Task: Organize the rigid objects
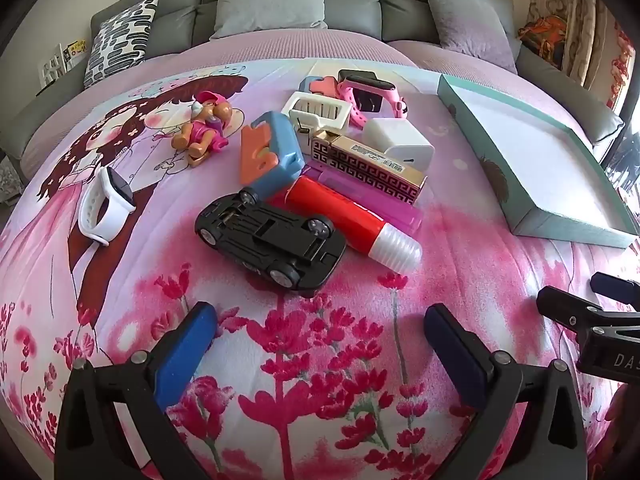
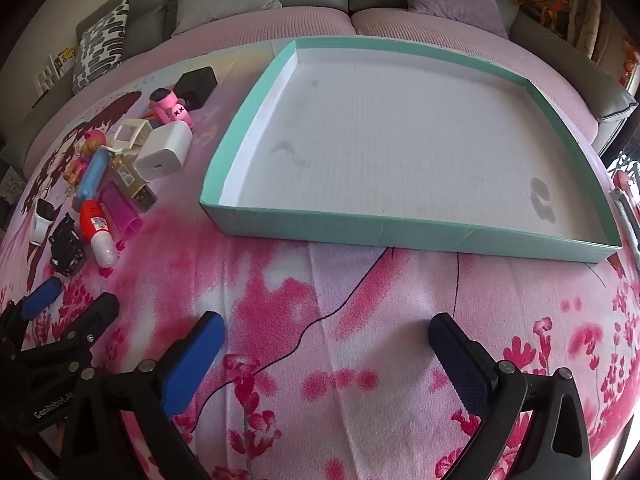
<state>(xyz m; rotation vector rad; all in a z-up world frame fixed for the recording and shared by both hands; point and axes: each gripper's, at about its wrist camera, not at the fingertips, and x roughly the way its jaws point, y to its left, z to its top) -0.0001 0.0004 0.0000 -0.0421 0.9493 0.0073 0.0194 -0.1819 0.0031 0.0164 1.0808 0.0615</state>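
Two wrist views over a bed w/ a pink floral cartoon-print blanket (image 1: 320, 360), grey sofa cushions at the far edge.

Writing: "GenRobot.AI" reads on the left claw's black frame in the right wrist view; "DAS" shows on the right claw's frame at the right edge of the left wrist view. A barcode sticker sits on the gold patterned box (image 1: 368, 162); its text is too small to read. The red glue stick (image 2: 96, 228) has a label, also unreadable.

Count, in a pile toward the bed's left side:
- 1 black toy car (image 1: 272, 240), upside down, wheels up.
- 1 red glue stick w/ white ribbed cap.
- 1 magenta tube (image 1: 372, 196), beside the glue stick.
- 1 gold patterned box.
- 1 white charger cube (image 1: 400, 140).
- 2 blue-and-orange plastic pieces; the nearer one (image 1: 272, 156) leans on the pile.
- 1 white slotted holder (image 1: 318, 114).
- 2 watches: 1 white watch (image 1: 106, 208) off to the left, apart from the pile; 1 pink watch (image 1: 372, 94) at the far end.
- 1 pink puppy figure (image 1: 204, 128).
- 1 black cube (image 2: 198, 82), far end.
- 1 teal tray (image 2: 408, 228), white inside, nothing in it, on the bed's right side.

Left claw (image 1: 320, 344): fingers wide apart, nothing between them, aimed down at the blanket. The toy car lies just ahead of it, the pile beyond.

Right claw (image 2: 326, 356): fingers wide apart, holding nothing. The tray's near wall is ahead of it; the pile is well off to its left.
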